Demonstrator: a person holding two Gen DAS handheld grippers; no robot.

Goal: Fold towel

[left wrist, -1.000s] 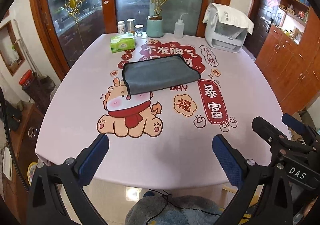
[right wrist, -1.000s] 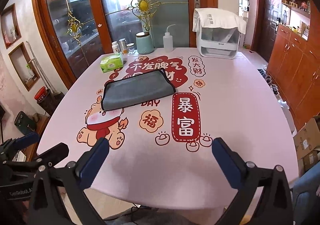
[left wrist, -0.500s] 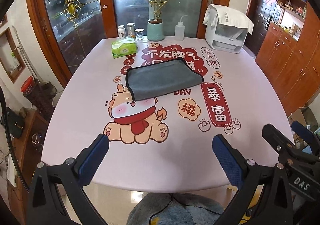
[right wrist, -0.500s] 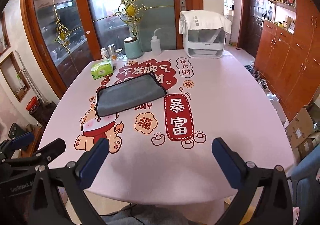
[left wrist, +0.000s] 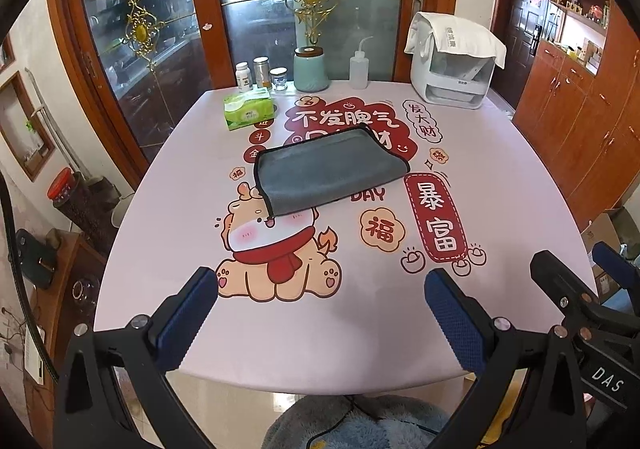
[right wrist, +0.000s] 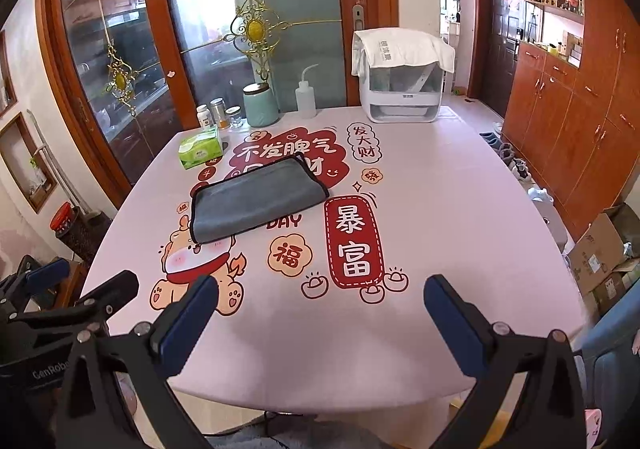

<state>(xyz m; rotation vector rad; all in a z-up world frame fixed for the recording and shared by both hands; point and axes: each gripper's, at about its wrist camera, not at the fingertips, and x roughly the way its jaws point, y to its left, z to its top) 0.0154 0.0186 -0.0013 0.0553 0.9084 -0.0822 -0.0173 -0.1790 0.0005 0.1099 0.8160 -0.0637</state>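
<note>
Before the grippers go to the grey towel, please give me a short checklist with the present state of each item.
1. Left gripper open, holding nothing: ok.
2. Right gripper open, holding nothing: ok.
3. Grey towel lies flat on the table, nothing on top: ok.
4. Towel apart from the green tissue pack: ok.
5. Fingers at the towel's edge: not ok, both grippers are at the near table edge.
6. Number of layers in the towel: cannot tell.

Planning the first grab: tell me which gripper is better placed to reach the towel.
Left, narrowly. The grey towel lies nearly straight ahead of the left gripper, but left of centre for the right gripper. Both are open, back at the near table edge.
</note>
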